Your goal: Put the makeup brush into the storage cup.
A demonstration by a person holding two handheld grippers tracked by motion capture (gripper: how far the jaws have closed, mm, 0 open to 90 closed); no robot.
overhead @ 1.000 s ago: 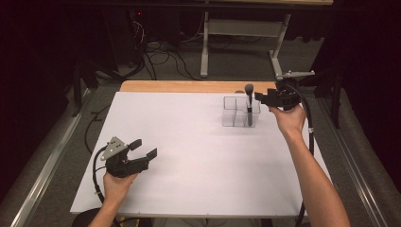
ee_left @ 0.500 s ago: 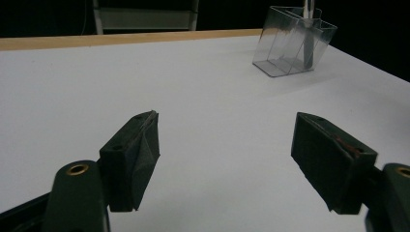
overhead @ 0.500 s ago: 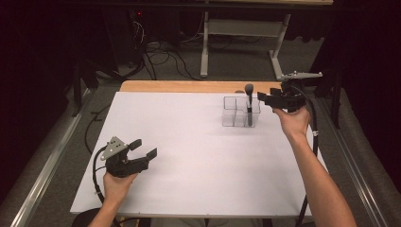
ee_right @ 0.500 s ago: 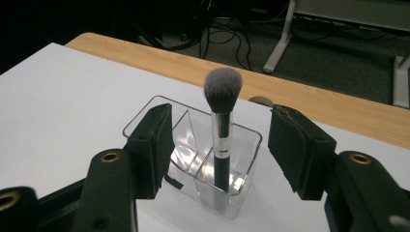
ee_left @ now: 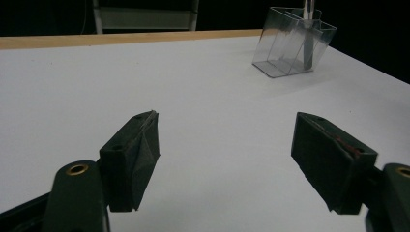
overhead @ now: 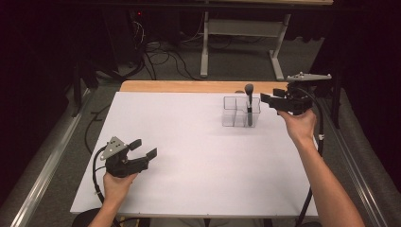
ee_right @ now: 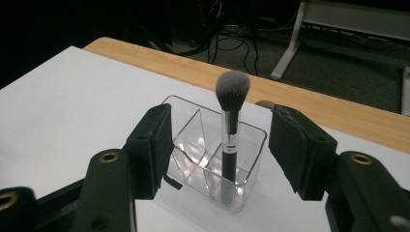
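High view | left tongs [overhead: 144, 150] low over table, open | right tongs [overhead: 267, 99] raised beside brush [overhead: 249, 101], open

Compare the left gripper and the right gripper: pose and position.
The left gripper sits low near the table's near-left corner; the right gripper is raised at the far right, beside the clear organizer holding the makeup brush. Both are open and hold nothing.

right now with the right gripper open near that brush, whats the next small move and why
Probably ease the right gripper forward and a little down so its jaws straddle the brush handle, then close. The jaws stand open and apart from it, and the brush stands upright in the clear organizer. The left gripper is open, far off.
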